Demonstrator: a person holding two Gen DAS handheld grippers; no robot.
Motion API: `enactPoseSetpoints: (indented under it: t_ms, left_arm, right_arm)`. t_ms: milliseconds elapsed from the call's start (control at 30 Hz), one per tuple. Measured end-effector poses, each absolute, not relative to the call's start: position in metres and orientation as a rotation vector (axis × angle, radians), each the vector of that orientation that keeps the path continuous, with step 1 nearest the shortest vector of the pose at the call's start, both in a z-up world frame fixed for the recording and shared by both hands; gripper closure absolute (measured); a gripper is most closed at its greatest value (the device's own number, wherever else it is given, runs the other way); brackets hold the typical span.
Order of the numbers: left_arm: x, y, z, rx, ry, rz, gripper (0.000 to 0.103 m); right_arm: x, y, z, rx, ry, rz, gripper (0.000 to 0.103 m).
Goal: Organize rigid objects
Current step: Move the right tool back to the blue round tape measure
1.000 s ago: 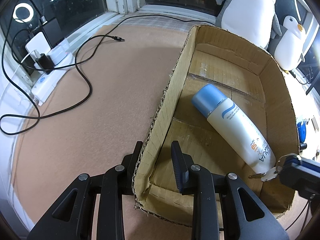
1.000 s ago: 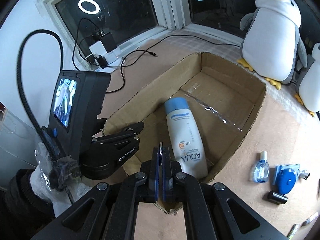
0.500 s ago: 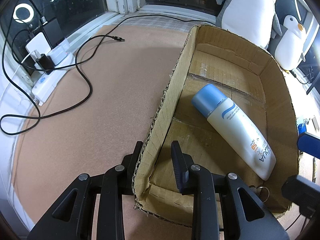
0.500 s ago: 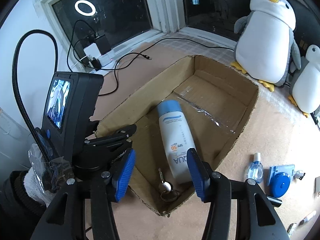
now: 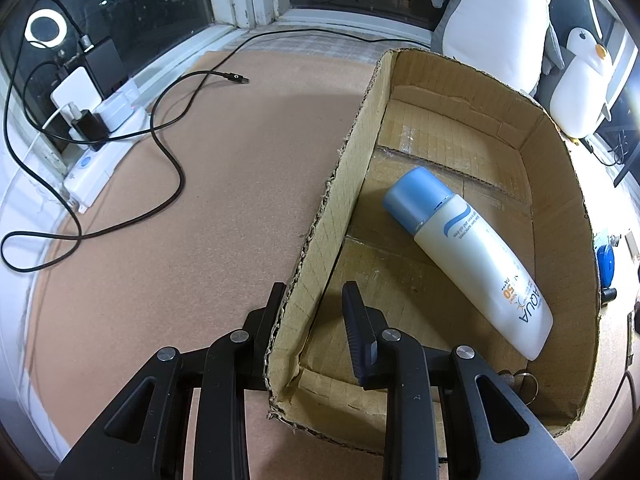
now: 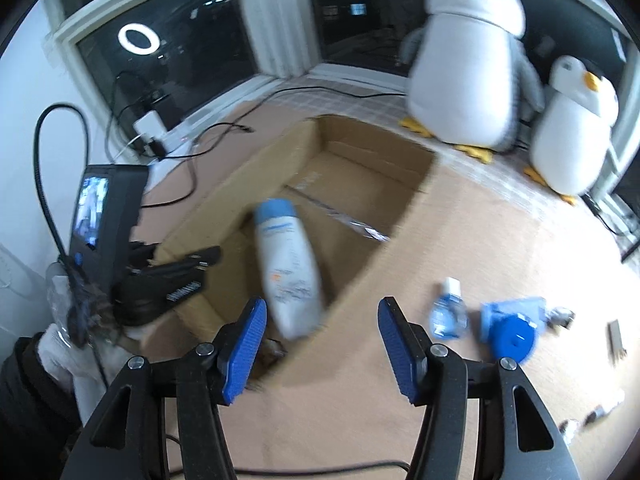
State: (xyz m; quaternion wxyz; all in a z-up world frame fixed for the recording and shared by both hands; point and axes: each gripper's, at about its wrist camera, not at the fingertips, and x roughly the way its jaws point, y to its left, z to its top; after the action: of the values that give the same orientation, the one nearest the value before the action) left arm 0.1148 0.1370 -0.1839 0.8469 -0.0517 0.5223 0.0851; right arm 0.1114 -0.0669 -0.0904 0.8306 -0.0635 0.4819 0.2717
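Observation:
An open cardboard box [image 5: 560,184] lies on the tan mat. Inside it a white bottle with a blue cap [image 5: 468,256] lies on its side, and a key ring [image 5: 520,382] rests in the near right corner. My left gripper [image 5: 316,304] is shut on the box's left wall close to the near corner, one finger on each side. In the blurred right wrist view my right gripper [image 6: 322,312] hangs over the near end of the box [image 6: 372,160], beyond the bottle's [image 6: 288,268] base. Its jaws are opening and nothing is between them.
On the mat right of the box lie a small blue bottle [image 6: 448,312], a blue round-faced item [image 6: 512,328] and a few small bits. Two penguin plushes [image 6: 468,60] stand behind. Black cables and a power strip [image 5: 100,128] lie left, by the window.
My right gripper opened and let go of the key ring, which now lies in the box's near corner. It then drew back toward the right. The left gripper stayed put.

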Motion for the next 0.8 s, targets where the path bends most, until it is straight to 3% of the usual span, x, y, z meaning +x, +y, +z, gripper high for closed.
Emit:
enactPoseSetpoints:
  t_ms: [433, 800]
  left_arm:
    - [0.115, 0.137, -0.184, -0.108, 1.103, 0.182, 0.076]
    - [0.115, 0.138, -0.184, -0.113, 1.103, 0.183, 0.076]
  right_arm:
    - [0.134, -0.173, -0.107, -0.089, 1.060, 0.332, 0.043]
    - [0.165, -0.196, -0.136, -0.094, 1.143, 0.274, 0.041]
